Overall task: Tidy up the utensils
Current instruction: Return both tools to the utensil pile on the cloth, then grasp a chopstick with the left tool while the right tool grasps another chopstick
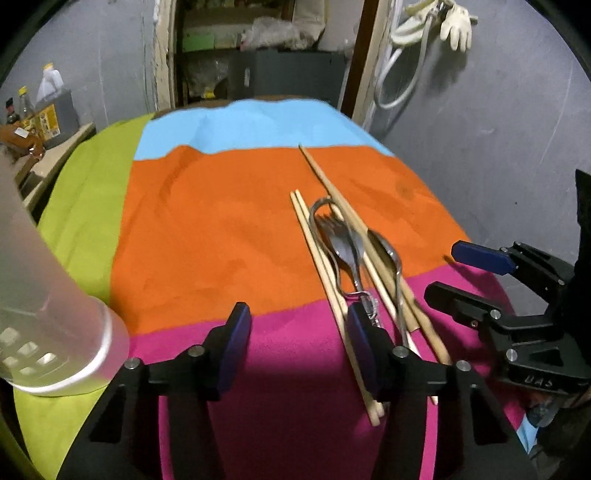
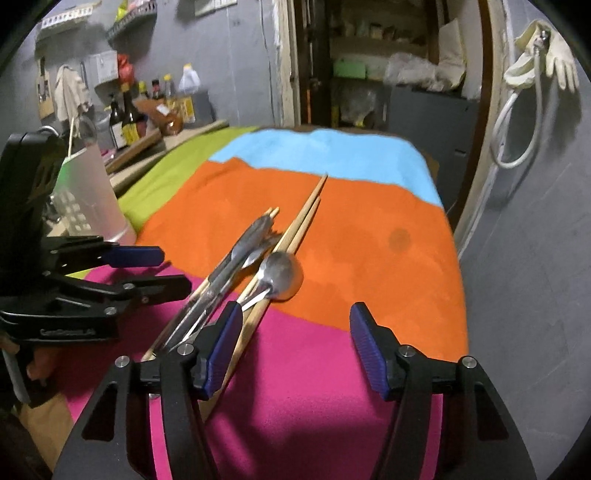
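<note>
A pile of utensils lies on a striped cloth [image 1: 221, 229]: wooden chopsticks [image 1: 325, 184], metal forks [image 1: 343, 251] and a spoon [image 1: 388, 247]. My left gripper [image 1: 301, 347] is open over the pink stripe with only cloth between its fingers; its right finger [image 1: 364, 347] overlaps the pile's near ends. In the right wrist view the spoon [image 2: 282, 275], forks [image 2: 240, 251] and chopsticks [image 2: 303, 218] lie ahead to the left. My right gripper [image 2: 295, 343] is open, its left finger [image 2: 221, 343] over the handles. Each gripper shows in the other's view, right [image 1: 461, 277] and left [image 2: 159, 273].
A translucent white holder with slots [image 1: 55, 314] [image 2: 88, 192] stands on the green stripe at the left. Bottles [image 2: 125, 118] crowd a counter behind it. Grey walls, a doorway with shelves [image 2: 369, 74] and a hanging glove [image 1: 458, 26] lie beyond the table's far edge.
</note>
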Tool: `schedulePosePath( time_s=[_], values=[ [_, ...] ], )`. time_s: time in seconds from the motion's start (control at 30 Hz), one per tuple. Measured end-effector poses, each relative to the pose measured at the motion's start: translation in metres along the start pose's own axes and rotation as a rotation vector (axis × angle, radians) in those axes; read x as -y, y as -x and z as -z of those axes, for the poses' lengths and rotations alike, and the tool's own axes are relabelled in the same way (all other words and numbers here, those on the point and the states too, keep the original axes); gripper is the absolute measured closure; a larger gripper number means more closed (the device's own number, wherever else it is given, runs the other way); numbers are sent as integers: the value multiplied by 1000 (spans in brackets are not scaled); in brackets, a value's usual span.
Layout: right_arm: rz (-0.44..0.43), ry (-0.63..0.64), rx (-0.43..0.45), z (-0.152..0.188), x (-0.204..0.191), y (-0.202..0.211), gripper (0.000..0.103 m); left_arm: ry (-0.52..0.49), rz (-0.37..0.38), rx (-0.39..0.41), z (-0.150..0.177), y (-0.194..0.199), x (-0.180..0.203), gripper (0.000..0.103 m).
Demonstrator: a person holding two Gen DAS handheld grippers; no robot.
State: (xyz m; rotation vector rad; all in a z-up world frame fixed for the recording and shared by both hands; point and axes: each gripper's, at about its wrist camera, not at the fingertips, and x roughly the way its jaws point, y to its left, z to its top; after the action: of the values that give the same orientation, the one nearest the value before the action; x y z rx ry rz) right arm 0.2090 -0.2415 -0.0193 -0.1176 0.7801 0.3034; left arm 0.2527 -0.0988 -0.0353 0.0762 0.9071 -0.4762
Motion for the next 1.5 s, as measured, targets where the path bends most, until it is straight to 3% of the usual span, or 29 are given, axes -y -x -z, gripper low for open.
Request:
schedulePosePath(
  time_s=[0.33, 0.67, 0.77, 1.23, 1.4, 1.5],
  values=[
    [4, -4, -79, 0, 1, -15, 45, 16, 10, -39, -12, -15, -4, 57],
    [74, 0, -86, -7, 6, -22, 49, 15, -14, -59, -19, -21, -6, 72],
    [120, -3, -69, -9, 11, -20, 59, 23, -32, -62, -21, -23, -8, 82],
    [103, -24, -116, -44, 35, -64, 74, 28, -42, -105, -56, -48, -13, 89],
    [71, -64, -138, -59, 48, -81, 82, 17, -57, -122, -61, -50, -12, 92],
    [39, -86, -141, -63, 51, -84, 92, 24, -55, -121, -58, -50, -14, 98]
  ],
)
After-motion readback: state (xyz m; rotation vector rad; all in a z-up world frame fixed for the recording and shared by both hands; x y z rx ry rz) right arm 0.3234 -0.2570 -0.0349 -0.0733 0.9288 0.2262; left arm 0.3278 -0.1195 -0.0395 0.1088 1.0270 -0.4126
